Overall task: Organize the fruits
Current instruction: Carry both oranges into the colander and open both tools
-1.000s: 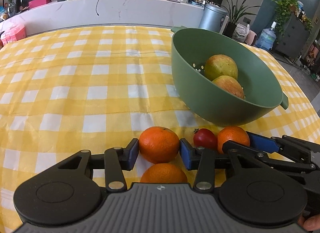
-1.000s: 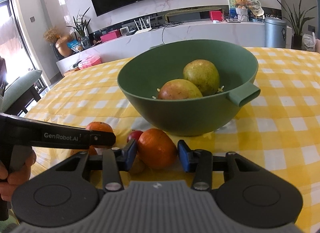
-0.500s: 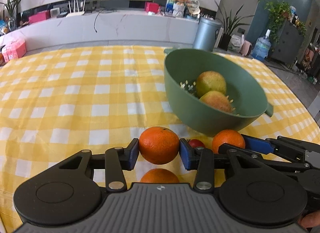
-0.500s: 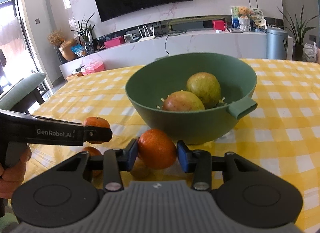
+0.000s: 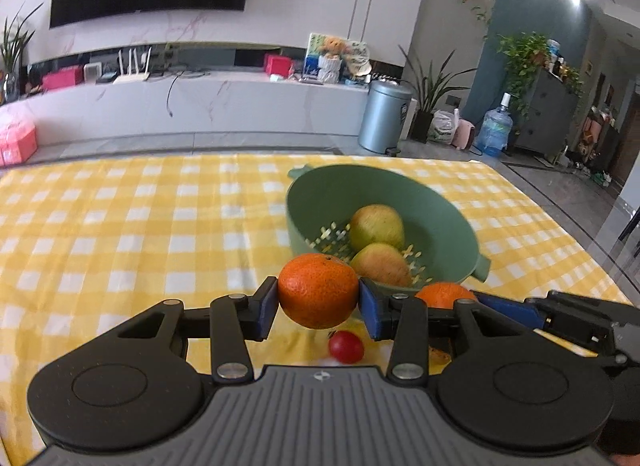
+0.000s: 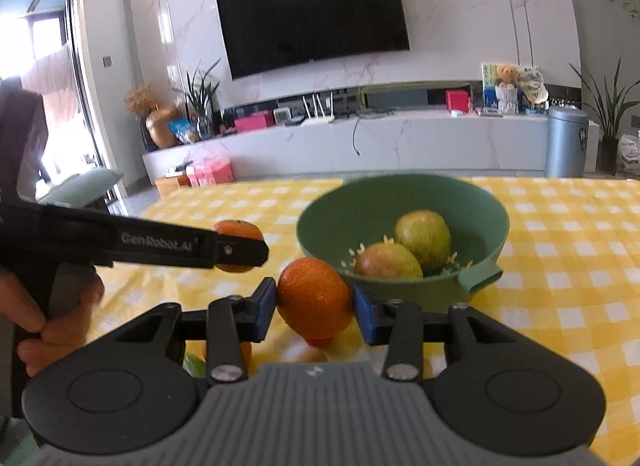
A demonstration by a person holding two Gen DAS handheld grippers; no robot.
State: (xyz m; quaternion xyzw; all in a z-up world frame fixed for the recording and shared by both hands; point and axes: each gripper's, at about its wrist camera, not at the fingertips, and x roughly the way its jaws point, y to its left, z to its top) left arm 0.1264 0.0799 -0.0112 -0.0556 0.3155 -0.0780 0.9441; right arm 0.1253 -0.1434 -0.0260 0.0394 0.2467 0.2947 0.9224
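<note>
My left gripper is shut on an orange and holds it above the yellow checked tablecloth, short of the green colander bowl. My right gripper is shut on a second orange, also raised in front of the bowl. Two green-red apples lie in the bowl. The left gripper with its orange shows at the left of the right wrist view. The right gripper's orange shows in the left wrist view.
A small red fruit lies on the cloth below the left gripper. Another orange and a green item lie on the cloth under the right gripper. A white cabinet and a grey bin stand beyond the table.
Both grippers have lifted their oranges off the cloth and risen well above it. The bowl now looks lower and farther away. One orange and the red fruit stayed on the cloth.
</note>
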